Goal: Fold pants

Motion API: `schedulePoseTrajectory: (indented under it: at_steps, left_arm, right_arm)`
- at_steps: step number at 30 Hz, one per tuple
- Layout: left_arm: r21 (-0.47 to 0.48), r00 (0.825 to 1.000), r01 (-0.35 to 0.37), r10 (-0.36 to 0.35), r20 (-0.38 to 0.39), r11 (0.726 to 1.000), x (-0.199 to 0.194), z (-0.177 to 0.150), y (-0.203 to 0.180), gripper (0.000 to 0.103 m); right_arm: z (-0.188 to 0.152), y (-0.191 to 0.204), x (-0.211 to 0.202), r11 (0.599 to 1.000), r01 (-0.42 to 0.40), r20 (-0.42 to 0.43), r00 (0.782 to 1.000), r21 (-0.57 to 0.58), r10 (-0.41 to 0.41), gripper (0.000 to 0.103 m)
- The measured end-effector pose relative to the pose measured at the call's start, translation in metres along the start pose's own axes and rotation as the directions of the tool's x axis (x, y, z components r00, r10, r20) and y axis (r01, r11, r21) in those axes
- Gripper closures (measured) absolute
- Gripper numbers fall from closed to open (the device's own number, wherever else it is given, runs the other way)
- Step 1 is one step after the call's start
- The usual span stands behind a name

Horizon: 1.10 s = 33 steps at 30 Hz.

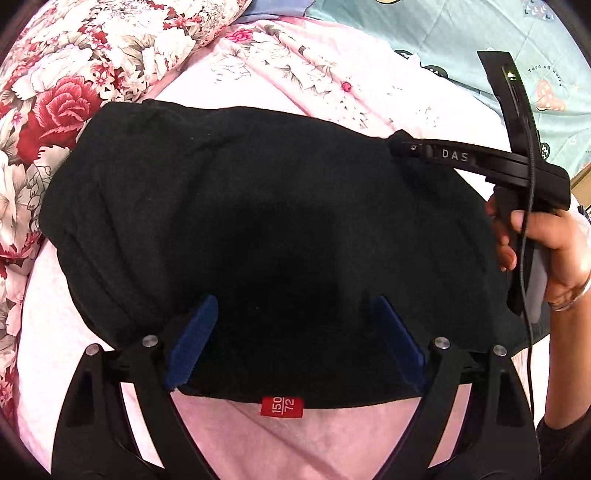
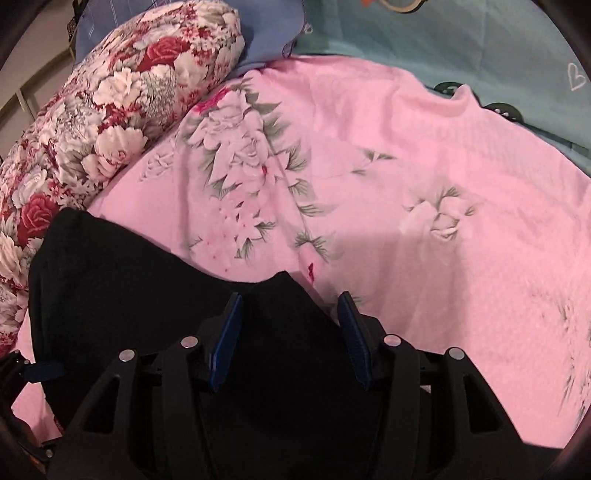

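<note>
The black pants [image 1: 266, 221] lie folded in a compact stack on the pink floral bedsheet [image 1: 332, 74], with a red size tag [image 1: 282, 406] at the near edge. My left gripper [image 1: 293, 306] is open, its blue pads [image 1: 194, 339] spread over the near edge of the pants. My right gripper [image 2: 290, 304] is open, its blue pads [image 2: 227, 343] on either side of a raised corner of the pants [image 2: 155, 295]. In the left wrist view the right gripper [image 1: 400, 147] reaches the pants' far right corner, held by a hand [image 1: 546, 251].
A rolled red-and-white floral quilt [image 2: 110, 122] lies along the left side of the bed. A teal printed sheet [image 2: 461, 48] and a blue pillow [image 2: 273, 33] lie at the far side. The pink sheet [image 2: 424, 206] spreads right of the pants.
</note>
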<state>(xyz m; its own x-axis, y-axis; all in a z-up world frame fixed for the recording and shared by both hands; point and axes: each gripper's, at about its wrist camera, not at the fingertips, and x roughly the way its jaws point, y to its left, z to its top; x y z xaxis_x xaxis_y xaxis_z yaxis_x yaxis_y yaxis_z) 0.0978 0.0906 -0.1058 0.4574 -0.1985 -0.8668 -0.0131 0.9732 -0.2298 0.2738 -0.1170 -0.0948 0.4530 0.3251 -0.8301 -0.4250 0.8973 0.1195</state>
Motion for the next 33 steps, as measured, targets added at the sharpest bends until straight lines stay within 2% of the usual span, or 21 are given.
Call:
schedulePoseTrajectory:
  at_steps: [1, 2, 3, 7, 9, 10, 11, 14, 15, 17, 20, 22, 24, 25, 26, 27, 28, 29, 30, 31, 33]
  left_arm:
    - [0.000, 1.000, 0.002, -0.002, 0.001, 1.000, 0.000, -0.001, 0.000, 0.013]
    - [-0.001, 1.000, 0.009, -0.009, 0.004, 1.000, 0.000, -0.001, 0.000, 0.012]
    - [-0.003, 1.000, 0.012, -0.012, 0.007, 1.000, -0.002, -0.003, 0.001, 0.012]
    - [-0.008, 1.000, 0.006, -0.006, 0.014, 1.000, 0.001, -0.002, 0.001, 0.012]
    - [0.003, 1.000, -0.007, 0.007, 0.010, 1.000, 0.000, -0.002, -0.001, 0.012]
    - [0.008, 1.000, -0.012, 0.012, 0.008, 1.000, -0.001, -0.001, -0.002, 0.012]
    - [0.008, 1.000, -0.012, 0.012, 0.001, 1.000, -0.002, 0.000, -0.001, 0.012]
    - [-0.054, 1.000, 0.018, -0.019, -0.019, 0.998, -0.010, 0.006, 0.006, 0.012]
    - [-0.078, 0.999, 0.033, -0.034, -0.012, 0.996, -0.014, 0.009, 0.009, 0.012]
    - [-0.087, 1.000, 0.017, -0.016, 0.019, 0.996, -0.021, 0.017, 0.011, 0.012]
    - [-0.044, 0.988, -0.106, 0.110, 0.109, 0.993, -0.019, 0.036, 0.009, 0.012]
    - [-0.042, 0.964, -0.248, 0.251, 0.090, 0.968, -0.002, 0.049, 0.017, 0.012]
    - [-0.099, 0.945, -0.325, 0.328, 0.011, 0.940, 0.019, 0.059, 0.040, 0.012]
    - [-0.145, 0.956, -0.291, 0.292, -0.017, 0.946, 0.024, 0.061, 0.051, 0.012]
    - [-0.155, 0.959, -0.280, 0.282, -0.012, 0.947, 0.022, 0.061, 0.053, 0.012]
    - [-0.151, 0.958, -0.284, 0.286, -0.009, 0.947, 0.020, 0.061, 0.052, 0.012]
    - [-0.141, 0.953, -0.300, 0.303, -0.002, 0.944, 0.016, 0.061, 0.047, 0.012]
    - [-0.139, 0.950, -0.310, 0.313, 0.000, 0.940, 0.014, 0.061, 0.044, 0.012]
    - [-0.141, 0.948, -0.316, 0.320, 0.005, 0.938, 0.010, 0.060, 0.039, 0.012]
    - [-0.140, 0.950, -0.306, 0.311, 0.014, 0.942, 0.006, 0.059, 0.036, 0.012]
    - [-0.108, 0.961, -0.266, 0.272, 0.046, 0.958, -0.003, 0.053, 0.021, 0.012]
  right_arm:
    - [0.000, 0.000, 0.000, 1.000, 0.005, 0.005, 1.000, -0.008, -0.005, 0.080]
    - [0.000, 0.000, -0.002, 0.999, -0.033, 0.010, 0.999, -0.020, 0.034, 0.094]
    - [0.001, 0.001, -0.006, 0.999, -0.027, 0.024, 0.999, -0.022, 0.028, 0.099]
    - [-0.002, 0.002, -0.010, 0.999, 0.027, 0.089, 0.996, -0.030, -0.024, 0.099]
    - [-0.004, 0.002, -0.002, 0.999, 0.029, 0.114, 0.993, -0.031, -0.025, 0.096]
    - [-0.004, 0.000, -0.002, 0.999, 0.032, 0.121, 0.992, -0.025, -0.029, 0.088]
    - [-0.003, -0.005, -0.005, 0.999, 0.037, 0.120, 0.992, -0.001, -0.037, 0.078]
    - [-0.006, -0.029, -0.028, 0.984, 0.114, 0.155, 0.979, 0.138, -0.135, 0.078]
    - [-0.012, -0.040, -0.040, 0.977, 0.110, 0.172, 0.975, 0.184, -0.142, 0.078]
    - [-0.024, -0.048, -0.051, 0.977, -0.022, 0.163, 0.987, 0.214, -0.013, 0.078]
    - [-0.056, -0.055, -0.052, 0.966, -0.144, 0.074, 0.989, 0.214, 0.131, 0.077]
    - [-0.075, -0.073, -0.050, 0.964, -0.121, 0.040, 0.993, 0.239, 0.115, 0.078]
    - [-0.096, -0.112, -0.063, 0.925, -0.177, 0.078, 0.984, 0.337, 0.160, 0.079]
    - [-0.107, -0.132, -0.073, 0.907, -0.165, 0.089, 0.986, 0.387, 0.142, 0.069]
    - [-0.118, -0.154, -0.087, 0.904, -0.036, 0.072, 0.997, 0.426, 0.006, 0.057]
    - [-0.127, -0.169, -0.099, 0.896, 0.065, 0.061, 0.993, 0.440, -0.102, 0.049]
    - [-0.136, -0.187, -0.110, 0.869, 0.198, 0.029, 0.971, 0.454, -0.236, 0.039]
    - [-0.149, -0.208, -0.122, 0.818, 0.322, -0.014, 0.933, 0.477, -0.359, 0.039]
    - [-0.160, -0.225, -0.132, 0.772, 0.379, -0.043, 0.908, 0.510, -0.417, 0.039]
    - [-0.172, -0.240, -0.145, 0.744, 0.351, -0.029, 0.912, 0.569, -0.409, 0.039]
    - [-0.188, -0.250, -0.167, 0.760, 0.170, 0.086, 0.955, 0.628, -0.284, 0.039]
